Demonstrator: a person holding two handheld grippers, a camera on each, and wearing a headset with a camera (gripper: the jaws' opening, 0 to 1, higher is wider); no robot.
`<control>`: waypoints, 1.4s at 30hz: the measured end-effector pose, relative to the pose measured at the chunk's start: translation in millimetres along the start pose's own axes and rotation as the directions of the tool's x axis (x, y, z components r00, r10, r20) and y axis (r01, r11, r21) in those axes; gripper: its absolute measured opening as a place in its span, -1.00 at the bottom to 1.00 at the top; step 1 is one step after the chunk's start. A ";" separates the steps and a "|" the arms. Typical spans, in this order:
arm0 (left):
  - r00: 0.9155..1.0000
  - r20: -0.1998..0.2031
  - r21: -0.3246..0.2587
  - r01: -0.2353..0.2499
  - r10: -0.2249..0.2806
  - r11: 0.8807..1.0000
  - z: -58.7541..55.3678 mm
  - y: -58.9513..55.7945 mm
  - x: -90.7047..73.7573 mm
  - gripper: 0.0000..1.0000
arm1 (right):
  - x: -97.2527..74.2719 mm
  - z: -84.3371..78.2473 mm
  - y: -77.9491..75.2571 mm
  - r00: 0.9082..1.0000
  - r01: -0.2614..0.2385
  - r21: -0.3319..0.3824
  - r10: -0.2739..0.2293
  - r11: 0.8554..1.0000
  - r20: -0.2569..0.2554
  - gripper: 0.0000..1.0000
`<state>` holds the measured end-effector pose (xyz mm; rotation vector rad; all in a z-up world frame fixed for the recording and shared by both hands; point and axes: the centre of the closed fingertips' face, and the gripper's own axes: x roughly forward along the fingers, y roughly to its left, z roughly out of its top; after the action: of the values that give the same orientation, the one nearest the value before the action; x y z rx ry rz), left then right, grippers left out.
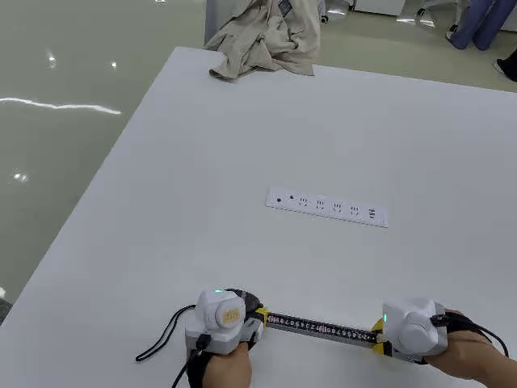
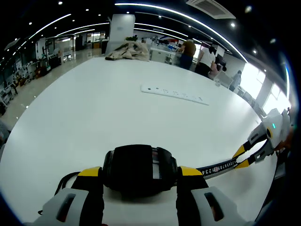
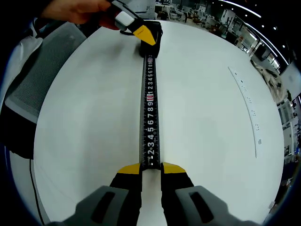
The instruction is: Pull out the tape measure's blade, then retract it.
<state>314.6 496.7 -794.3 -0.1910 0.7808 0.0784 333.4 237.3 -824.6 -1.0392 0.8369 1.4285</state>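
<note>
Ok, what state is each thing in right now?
tape measure case: gripped on both sides, resting on table.
blade: pulled out, numbers up.
left gripper: shut on the case.
right gripper: shut on the blade's end.
power strip: nothing plugged in.
cloth: crumpled at the far edge.

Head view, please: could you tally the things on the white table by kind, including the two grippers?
tape measure: 1
power strip: 1
beige garment: 1
grippers: 2 (left gripper, right gripper)
Total: 5
</note>
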 end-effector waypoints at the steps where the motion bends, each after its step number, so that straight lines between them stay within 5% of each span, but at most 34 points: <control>1: 1.000 -0.002 0.013 0.002 -0.002 1.000 0.0 -0.2 0.0 0.18 | 0.4 0.1 -0.2 1.000 -0.002 0.001 0.002 1.000 0.000 -0.72; 42: 1.000 -0.014 0.032 0.008 -0.008 0.999 0.2 -1.2 -1.6 0.18 | 17.2 36.5 -0.3 0.997 -0.060 0.037 0.059 0.997 0.039 -0.72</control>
<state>313.7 495.6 -792.9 -0.1641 0.7942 0.0567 329.0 277.3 -827.5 -0.9624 0.8710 1.4725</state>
